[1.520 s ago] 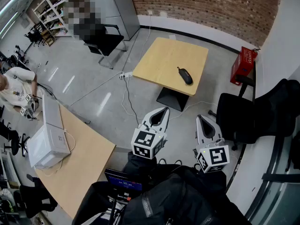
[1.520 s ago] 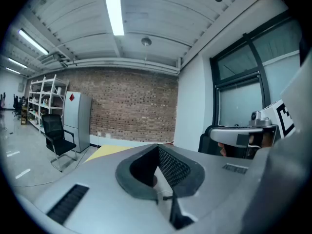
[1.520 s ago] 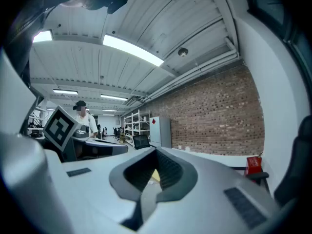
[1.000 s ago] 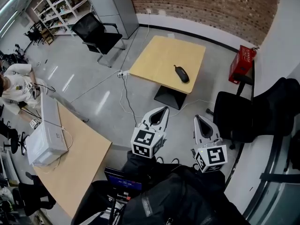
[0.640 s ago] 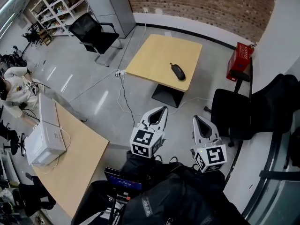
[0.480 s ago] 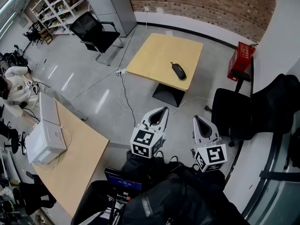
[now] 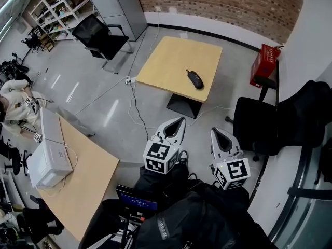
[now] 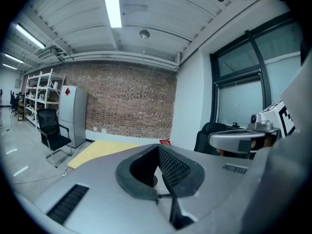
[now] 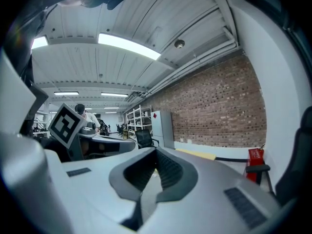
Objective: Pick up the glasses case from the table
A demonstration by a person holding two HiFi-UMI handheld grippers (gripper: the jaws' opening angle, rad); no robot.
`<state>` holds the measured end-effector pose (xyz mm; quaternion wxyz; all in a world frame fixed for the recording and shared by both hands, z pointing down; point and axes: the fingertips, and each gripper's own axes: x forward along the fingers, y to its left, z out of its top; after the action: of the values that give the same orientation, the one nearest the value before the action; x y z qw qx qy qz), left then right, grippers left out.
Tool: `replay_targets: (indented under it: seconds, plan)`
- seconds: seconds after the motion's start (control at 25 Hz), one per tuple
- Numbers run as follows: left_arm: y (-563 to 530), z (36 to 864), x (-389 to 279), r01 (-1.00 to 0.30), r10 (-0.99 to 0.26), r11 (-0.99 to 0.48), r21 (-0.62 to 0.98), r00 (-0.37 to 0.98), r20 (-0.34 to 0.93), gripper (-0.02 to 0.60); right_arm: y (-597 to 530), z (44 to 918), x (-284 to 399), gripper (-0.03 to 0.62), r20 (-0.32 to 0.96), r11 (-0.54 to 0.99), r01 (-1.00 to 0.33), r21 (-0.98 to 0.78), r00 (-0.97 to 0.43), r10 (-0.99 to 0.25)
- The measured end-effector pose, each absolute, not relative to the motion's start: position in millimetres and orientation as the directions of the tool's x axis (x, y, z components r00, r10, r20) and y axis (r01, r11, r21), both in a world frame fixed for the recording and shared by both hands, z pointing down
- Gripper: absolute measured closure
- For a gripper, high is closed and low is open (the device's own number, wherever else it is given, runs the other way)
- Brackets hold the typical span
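Note:
The glasses case [image 7: 195,79], a dark oval, lies near the right edge of a square light-wood table [image 7: 171,61] across the floor from me. My left gripper [image 7: 181,120] and right gripper [image 7: 213,130] hover side by side over the grey floor, well short of the table, pointing towards it. Both are shut with nothing between the jaws. In the left gripper view the left gripper [image 8: 158,147] has its tips together, with the table [image 8: 100,149] beyond. The right gripper view shows the right gripper [image 9: 156,150] shut too. The case shows in neither gripper view.
A black office chair [image 7: 259,126] stands close on the right, and a red box [image 7: 264,66] leans by the wall. Cables [image 7: 134,100] trail over the floor left of the table. A wooden desk [image 7: 88,180] with a white box [image 7: 49,157] is at my left.
The table and case have drifted a little to the left in the head view. Both grippers stay shut and in nearly the same place in the frame.

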<state>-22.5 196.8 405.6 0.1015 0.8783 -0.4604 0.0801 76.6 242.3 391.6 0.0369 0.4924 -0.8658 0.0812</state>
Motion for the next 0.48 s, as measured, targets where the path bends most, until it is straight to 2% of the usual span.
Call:
replay_targets:
  seconds: [0.48]
  plan:
    - [113,403,-27,-0.797,-0.768,-0.592,0.117,0.602,0.219,0.581,159,387,67,0.591,0.130,0.486,-0.866,-0.121,-0.499,-0.857]
